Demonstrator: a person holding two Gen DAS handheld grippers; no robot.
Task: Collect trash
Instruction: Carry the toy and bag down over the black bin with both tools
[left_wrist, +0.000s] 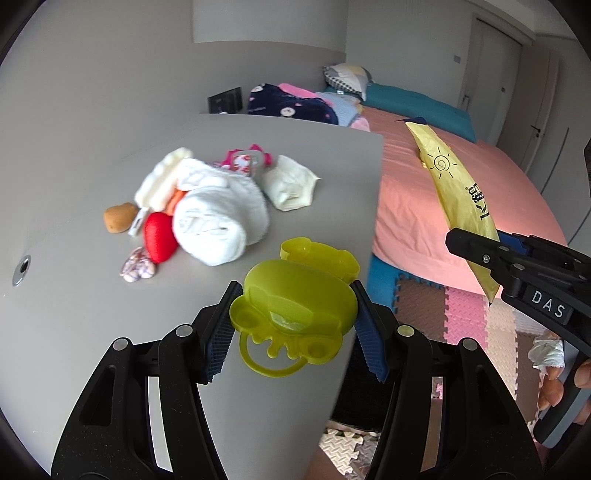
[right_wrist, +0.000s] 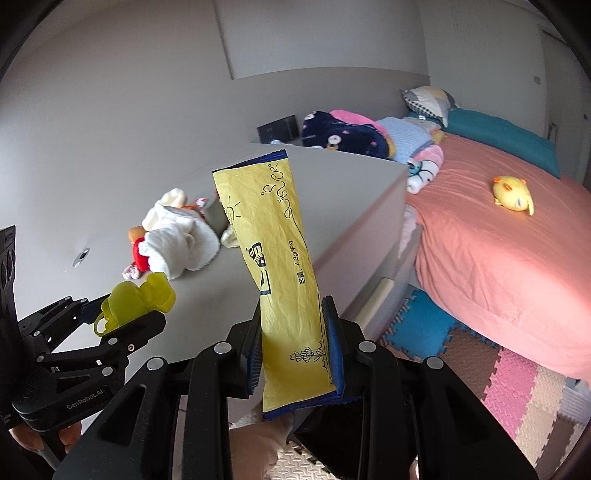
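Note:
My left gripper (left_wrist: 295, 286) is shut on a yellow-green plastic frog-shaped case (left_wrist: 288, 306) with its lid hinged open, held over the near edge of the grey table (left_wrist: 92, 155). My right gripper (right_wrist: 292, 301) is shut on the lower part of a crinkled yellow snack wrapper (right_wrist: 273, 229) that stands upright between the blue pads. In the left wrist view the wrapper (left_wrist: 454, 184) and right gripper (left_wrist: 495, 243) hang to the right, past the table edge. The right wrist view shows the left gripper (right_wrist: 110, 314) and the case (right_wrist: 136, 299) at the lower left.
On the table lie a rolled white towel (left_wrist: 218, 221), a red object (left_wrist: 159, 236), a brown potato-like lump (left_wrist: 118, 218), a cream cloth (left_wrist: 291, 184) and a patterned shell-like piece (left_wrist: 138, 266). A pink-sheeted bed (right_wrist: 498, 258) with a yellow plush chick (right_wrist: 511, 192) stands right; foam mats (right_wrist: 517, 376) cover the floor.

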